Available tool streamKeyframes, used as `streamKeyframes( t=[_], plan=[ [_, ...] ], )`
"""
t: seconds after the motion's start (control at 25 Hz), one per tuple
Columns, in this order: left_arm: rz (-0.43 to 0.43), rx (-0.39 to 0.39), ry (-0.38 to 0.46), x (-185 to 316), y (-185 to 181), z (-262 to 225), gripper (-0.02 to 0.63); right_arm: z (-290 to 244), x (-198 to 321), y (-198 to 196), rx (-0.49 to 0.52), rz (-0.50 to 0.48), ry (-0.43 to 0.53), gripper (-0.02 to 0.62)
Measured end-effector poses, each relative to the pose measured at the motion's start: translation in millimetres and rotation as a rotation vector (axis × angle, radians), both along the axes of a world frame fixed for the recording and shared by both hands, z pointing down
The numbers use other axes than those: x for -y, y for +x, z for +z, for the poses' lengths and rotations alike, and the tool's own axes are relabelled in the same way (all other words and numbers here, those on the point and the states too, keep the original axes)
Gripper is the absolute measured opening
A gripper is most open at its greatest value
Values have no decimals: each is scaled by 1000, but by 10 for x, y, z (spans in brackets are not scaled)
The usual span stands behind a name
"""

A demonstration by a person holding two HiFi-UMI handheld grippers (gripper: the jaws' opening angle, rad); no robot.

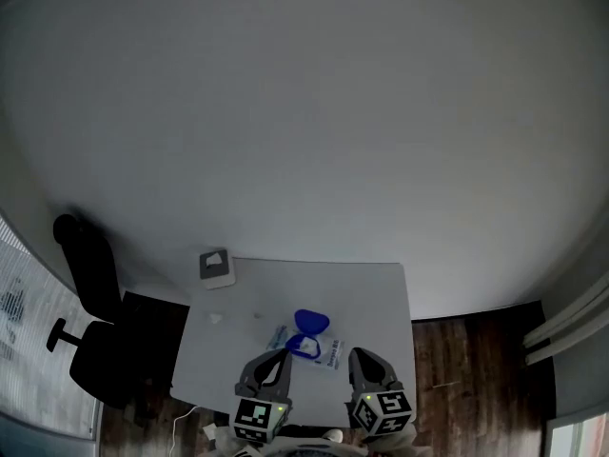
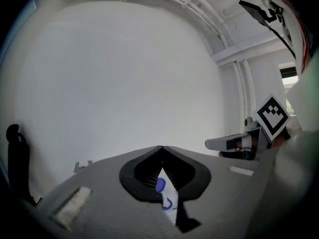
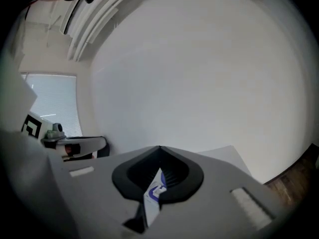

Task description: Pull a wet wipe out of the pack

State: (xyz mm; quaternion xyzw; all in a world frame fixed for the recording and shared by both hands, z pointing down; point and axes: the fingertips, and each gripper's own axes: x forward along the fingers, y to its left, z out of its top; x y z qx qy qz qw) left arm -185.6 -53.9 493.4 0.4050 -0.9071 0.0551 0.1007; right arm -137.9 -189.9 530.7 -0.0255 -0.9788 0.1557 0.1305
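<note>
While jaws sit closed, pack (image 1: 309,346) lies just ahead.

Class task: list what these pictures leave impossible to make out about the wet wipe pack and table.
1. Print on the wet wipe pack: too small in the head view; each gripper view shows only a sliver past its fingers.
2. Whether a wipe pokes out: too small everywhere.
3. Grey object at the table's far corner: too small, head view.
</note>
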Motion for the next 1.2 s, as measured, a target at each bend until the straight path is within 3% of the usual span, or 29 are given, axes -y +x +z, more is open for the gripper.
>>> streamKeyframes(
  t=[0.16,0.64,0.92,1.2],
  plan=[
    [-39,-16,8,-155,-116,41,5,-4,-189,-135,-1,-46,6,6],
    [69,-5,48,9,-660,50,5,-11,-63,-479,-34,58,49,6],
    [125,-39,66,63,-809,97,5,-36,-77,-558,-48,109,72,5],
    [122,-70,61,133,-926,208,5,-31,23,-643,-66,94,92,6]
  ],
)
